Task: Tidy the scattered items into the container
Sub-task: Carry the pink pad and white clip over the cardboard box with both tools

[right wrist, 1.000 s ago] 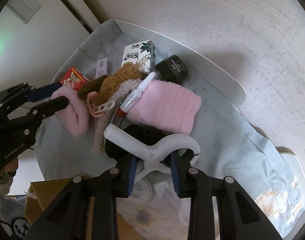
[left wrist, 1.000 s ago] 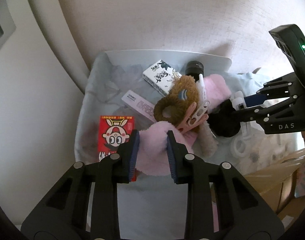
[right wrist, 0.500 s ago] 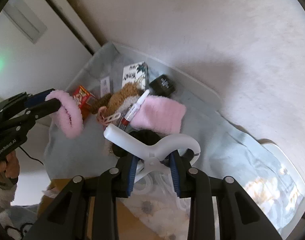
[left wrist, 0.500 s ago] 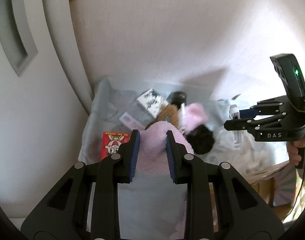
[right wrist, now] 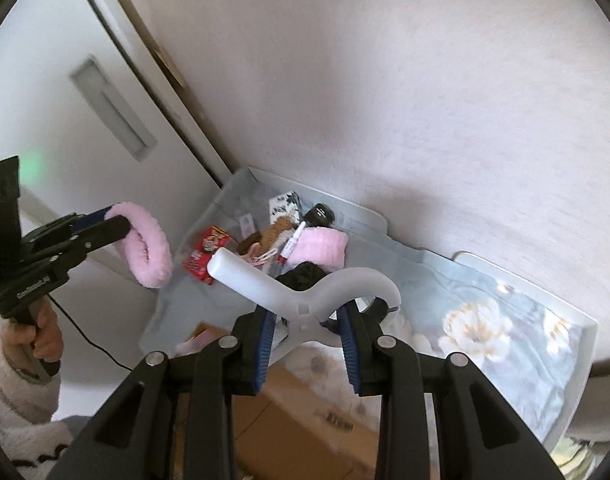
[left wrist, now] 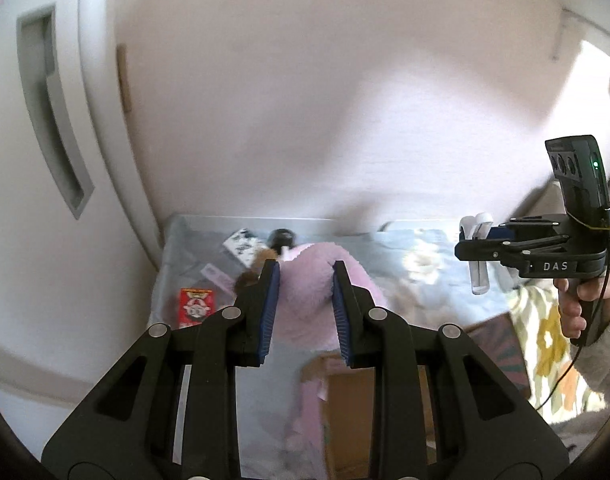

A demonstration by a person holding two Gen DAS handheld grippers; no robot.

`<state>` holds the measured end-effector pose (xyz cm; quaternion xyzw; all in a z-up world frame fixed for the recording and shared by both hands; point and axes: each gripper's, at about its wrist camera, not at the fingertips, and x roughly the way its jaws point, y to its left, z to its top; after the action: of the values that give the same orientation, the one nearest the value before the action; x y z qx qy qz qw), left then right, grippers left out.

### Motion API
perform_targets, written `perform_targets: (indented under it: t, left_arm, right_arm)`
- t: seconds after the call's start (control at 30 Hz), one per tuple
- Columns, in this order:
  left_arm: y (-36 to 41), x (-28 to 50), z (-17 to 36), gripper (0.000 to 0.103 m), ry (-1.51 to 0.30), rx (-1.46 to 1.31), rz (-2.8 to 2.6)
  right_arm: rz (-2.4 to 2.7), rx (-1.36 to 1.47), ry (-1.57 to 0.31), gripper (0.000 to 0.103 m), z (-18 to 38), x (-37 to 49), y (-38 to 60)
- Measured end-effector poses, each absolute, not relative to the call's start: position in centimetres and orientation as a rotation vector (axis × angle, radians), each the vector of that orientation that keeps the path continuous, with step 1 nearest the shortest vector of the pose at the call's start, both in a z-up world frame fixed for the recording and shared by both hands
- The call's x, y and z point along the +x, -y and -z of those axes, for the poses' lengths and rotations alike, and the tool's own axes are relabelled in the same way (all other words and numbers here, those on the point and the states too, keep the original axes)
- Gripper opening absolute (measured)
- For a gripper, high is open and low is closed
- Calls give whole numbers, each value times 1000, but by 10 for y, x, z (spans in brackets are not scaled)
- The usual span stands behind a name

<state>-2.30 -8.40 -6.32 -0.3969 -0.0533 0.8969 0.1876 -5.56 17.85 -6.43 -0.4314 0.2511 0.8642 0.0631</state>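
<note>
Wall behind, container (right wrist: 369, 216) holding red box (right wrist: 207, 254)

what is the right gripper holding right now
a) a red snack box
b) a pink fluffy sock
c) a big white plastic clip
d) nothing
c: in the right wrist view the right gripper is shut on the white plastic clip, while the pink fluffy item hangs from the left gripper and the red box lies in the tray.
</note>
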Motion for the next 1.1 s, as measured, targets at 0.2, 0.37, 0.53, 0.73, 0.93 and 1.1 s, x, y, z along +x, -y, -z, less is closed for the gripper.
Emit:
perform_targets:
  t: [0.2, 0.37, 0.53, 0.73, 0.93, 1.1]
  left_arm:
    - [52, 4, 68, 24, 92, -1159, -2430]
    - [17, 18, 106, 24, 39, -1299, -2292]
    - [-16, 29, 162, 24, -90, -1443, -2169]
    - [-39, 42, 201, 24, -189, -1548, -2064]
    - [-40, 49, 196, 24, -187, -1553, -2067]
    - [-41, 51, 192, 60, -155, -1542, -2058]
  right_arm:
    - [-2618, -1234, -750, 29, 49, 2, -150]
    - [-2552, -1274, -794, 29, 65, 40, -123]
    - [-2444, -1394, -887, 29, 106, 61, -108]
    - [-2326, -1520, -910, 28, 160, 62, -94]
    - [-2263, -1613, -911, 28, 188, 66, -89]
    - [-2260, -1634, -924, 29, 190, 68, -89]
